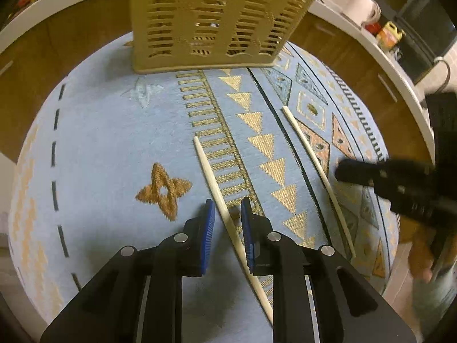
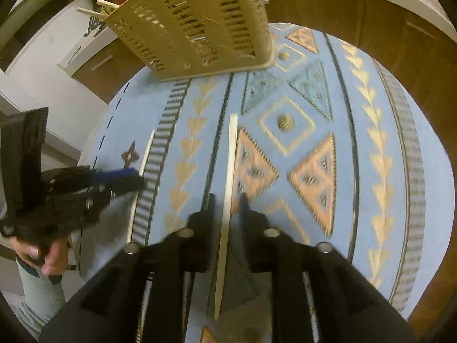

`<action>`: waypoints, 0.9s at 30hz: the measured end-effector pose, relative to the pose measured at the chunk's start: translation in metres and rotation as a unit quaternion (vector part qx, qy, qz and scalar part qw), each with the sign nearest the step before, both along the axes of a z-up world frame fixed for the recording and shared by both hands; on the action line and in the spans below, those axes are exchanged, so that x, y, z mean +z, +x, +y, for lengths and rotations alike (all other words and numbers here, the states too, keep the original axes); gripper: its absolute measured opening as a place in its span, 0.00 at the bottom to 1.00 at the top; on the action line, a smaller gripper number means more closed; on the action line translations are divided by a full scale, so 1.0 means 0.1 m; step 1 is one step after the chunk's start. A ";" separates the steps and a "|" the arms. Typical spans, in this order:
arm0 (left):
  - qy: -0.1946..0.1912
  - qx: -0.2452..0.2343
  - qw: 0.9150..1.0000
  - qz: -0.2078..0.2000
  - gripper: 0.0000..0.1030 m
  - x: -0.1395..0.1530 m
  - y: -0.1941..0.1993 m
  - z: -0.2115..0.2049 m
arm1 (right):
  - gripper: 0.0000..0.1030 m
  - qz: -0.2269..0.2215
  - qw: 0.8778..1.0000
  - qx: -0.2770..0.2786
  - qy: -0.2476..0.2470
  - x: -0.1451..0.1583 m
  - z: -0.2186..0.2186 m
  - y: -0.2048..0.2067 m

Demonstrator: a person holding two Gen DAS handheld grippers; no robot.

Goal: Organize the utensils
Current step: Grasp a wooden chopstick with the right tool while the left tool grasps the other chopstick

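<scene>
On the patterned blue cloth (image 1: 108, 148), two chopsticks (image 1: 225, 214) (image 2: 230, 177) lie flat, each between parted, non-gripping fingers of left gripper (image 1: 227, 210) and right gripper (image 2: 227, 200). Risk: thin stick rolls or pivots on closing. Basket (image 1: 217, 17) stands well beyond.

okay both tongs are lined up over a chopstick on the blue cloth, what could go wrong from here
1. The left tongs straddle the left chopstick at a slant, so closing may roll or flick the thin stick away.
2. The right tongs view is motion-blurred; closing mid-move may miss the right chopstick.
3. The basket stands close ahead; a lifted stick could catch its slats.
</scene>
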State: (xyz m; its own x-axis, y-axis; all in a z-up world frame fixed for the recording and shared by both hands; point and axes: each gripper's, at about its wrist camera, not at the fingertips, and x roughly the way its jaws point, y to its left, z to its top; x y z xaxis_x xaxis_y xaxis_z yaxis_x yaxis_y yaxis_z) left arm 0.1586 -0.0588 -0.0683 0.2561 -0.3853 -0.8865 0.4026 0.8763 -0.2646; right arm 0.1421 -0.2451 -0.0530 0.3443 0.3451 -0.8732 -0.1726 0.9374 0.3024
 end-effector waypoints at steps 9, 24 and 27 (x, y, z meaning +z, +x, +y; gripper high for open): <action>0.045 -0.053 0.998 0.003 0.27 0.03 0.02 -0.16 | 0.29 0.029 0.999 0.025 -0.028 -0.06 0.24 0.35; 0.099 -0.058 0.993 -0.014 0.25 0.03 0.02 -0.34 | 0.09 -0.008 0.989 0.030 -0.147 -0.14 0.49 0.40; 0.114 -0.036 0.992 -0.044 0.17 0.01 -0.05 -0.36 | 0.05 -0.016 0.990 0.026 -0.140 -0.16 0.48 0.36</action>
State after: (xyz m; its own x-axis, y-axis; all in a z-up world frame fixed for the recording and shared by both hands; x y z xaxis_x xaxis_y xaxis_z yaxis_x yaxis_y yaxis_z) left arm 0.1540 -0.0948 -0.0668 0.3150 -0.1979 -0.9282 0.4788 0.8776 -0.0246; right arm 0.1781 -0.1967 -0.0685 0.3609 0.1094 -0.9262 -0.2289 0.9731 0.0258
